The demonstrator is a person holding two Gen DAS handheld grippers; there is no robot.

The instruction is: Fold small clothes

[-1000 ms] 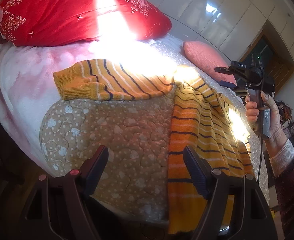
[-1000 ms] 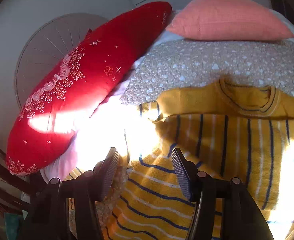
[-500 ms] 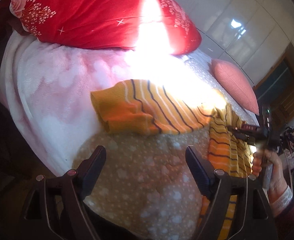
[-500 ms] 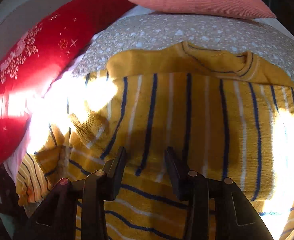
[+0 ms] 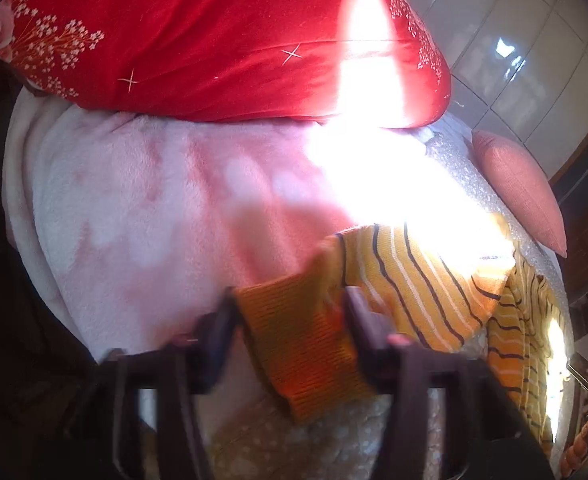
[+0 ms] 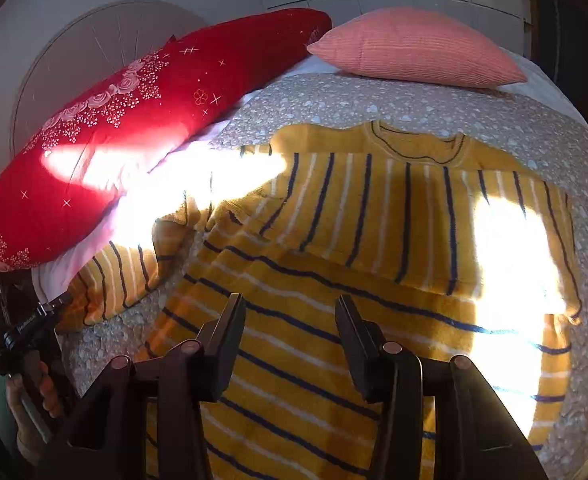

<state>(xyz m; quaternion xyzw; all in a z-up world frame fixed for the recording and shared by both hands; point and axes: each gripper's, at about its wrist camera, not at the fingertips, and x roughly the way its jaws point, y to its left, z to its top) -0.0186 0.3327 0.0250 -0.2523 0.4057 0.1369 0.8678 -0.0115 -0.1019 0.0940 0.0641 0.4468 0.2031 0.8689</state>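
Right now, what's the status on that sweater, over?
Left tool closing around sleeve cuff. Right tool open above sweater, holding nothing. Red pillow beyond sleeve, not blocking.

Hard sunlight falls in a slanting band across both views and burns out to pure white. In the left wrist view it cuts across the red velvet pillow with white flower print [image 5: 197,40] at upper centre and spills onto the fluffy pink blanket [image 5: 141,216], wiping out all texture there. The lower part of that frame is smeared with motion blur. The right wrist view is sharper, with a blown-out patch on the yellow knitted sweater with navy and white stripes [image 6: 334,216] at right. Fisheye bending curves the edges; the corners go black.
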